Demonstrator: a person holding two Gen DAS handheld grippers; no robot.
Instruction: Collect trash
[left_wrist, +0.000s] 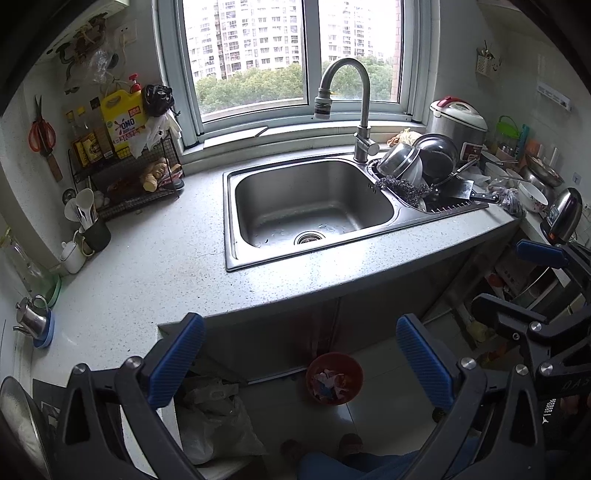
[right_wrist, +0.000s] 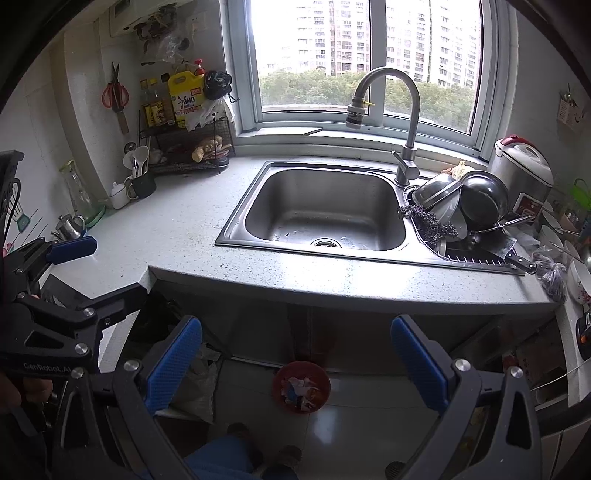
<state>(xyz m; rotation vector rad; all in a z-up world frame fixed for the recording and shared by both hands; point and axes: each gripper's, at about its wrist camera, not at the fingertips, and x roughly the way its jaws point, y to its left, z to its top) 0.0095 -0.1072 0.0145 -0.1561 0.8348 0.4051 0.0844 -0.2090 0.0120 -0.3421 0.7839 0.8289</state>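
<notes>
Below the counter, on the floor, a red bin (left_wrist: 334, 378) of what looked like crumpled trash sat between both wide-open, empty grippers: left gripper (left_wrist: 301, 363), right gripper (right_wrist: 295, 363).

Both wrist cameras look from before the counter edge toward the sink (left_wrist: 310, 206), seemingly side by side.

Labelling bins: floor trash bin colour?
Red trash bin, paper scraps inside; clearest in the left wrist view.
</notes>
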